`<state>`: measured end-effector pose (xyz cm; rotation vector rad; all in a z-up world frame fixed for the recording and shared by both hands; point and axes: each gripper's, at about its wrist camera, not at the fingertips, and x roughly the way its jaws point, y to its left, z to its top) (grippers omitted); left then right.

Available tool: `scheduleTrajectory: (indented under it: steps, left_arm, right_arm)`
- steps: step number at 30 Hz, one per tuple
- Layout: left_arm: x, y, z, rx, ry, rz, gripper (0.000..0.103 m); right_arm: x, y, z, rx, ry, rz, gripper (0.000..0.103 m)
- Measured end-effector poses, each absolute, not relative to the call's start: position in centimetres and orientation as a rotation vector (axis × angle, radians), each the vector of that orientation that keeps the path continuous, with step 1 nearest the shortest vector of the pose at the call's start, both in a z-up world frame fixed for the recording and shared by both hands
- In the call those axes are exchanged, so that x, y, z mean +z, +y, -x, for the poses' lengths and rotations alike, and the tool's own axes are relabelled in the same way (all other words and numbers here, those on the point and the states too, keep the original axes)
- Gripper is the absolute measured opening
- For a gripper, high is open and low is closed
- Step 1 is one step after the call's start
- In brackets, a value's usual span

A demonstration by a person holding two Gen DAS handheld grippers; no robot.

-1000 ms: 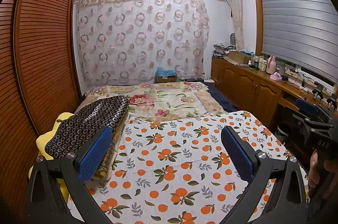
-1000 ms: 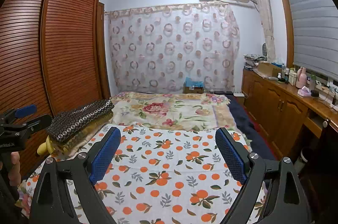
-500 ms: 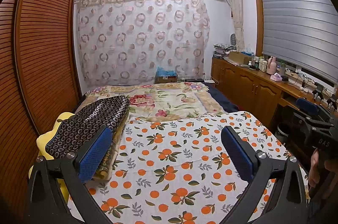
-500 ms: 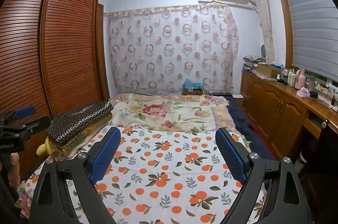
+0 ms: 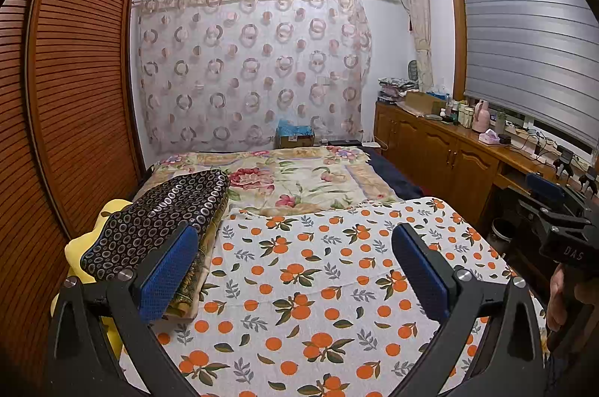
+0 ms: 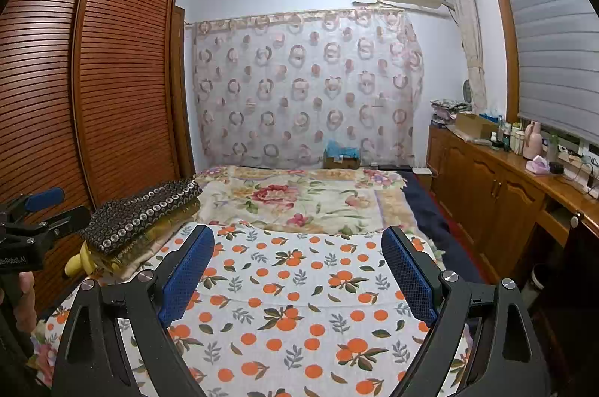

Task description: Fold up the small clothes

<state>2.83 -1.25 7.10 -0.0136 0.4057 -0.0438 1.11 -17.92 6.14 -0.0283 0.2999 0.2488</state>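
Observation:
A white cloth printed with oranges (image 5: 307, 269) (image 6: 299, 288) lies spread flat on the bed. My left gripper (image 5: 295, 243) hovers above its near part, jaws wide open, nothing between the blue pads. My right gripper (image 6: 297, 247) also stands open and empty over the same cloth. Each gripper shows in the other's view: the right one (image 5: 554, 206) at the right edge with a hand under it, the left one (image 6: 33, 210) at the left edge.
A stack of folded dark ring-patterned fabric (image 5: 161, 213) (image 6: 146, 213) over a yellow pillow (image 5: 80, 247) sits at the bed's left. A floral blanket (image 5: 299, 180) covers the far half. A slatted wardrobe (image 5: 75, 105) stands left, a wooden cabinet (image 5: 449, 157) with clutter right.

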Motion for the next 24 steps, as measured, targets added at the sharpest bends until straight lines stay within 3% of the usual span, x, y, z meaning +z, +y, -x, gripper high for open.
scheduleTrajectory:
  steps: [24]
  left_arm:
    - [7.03,-1.24,-2.81,-0.043,0.405,0.014,0.103]
  right_arm:
    - [6.05,-18.20,-1.16,0.251,0.297,0.027,0.092]
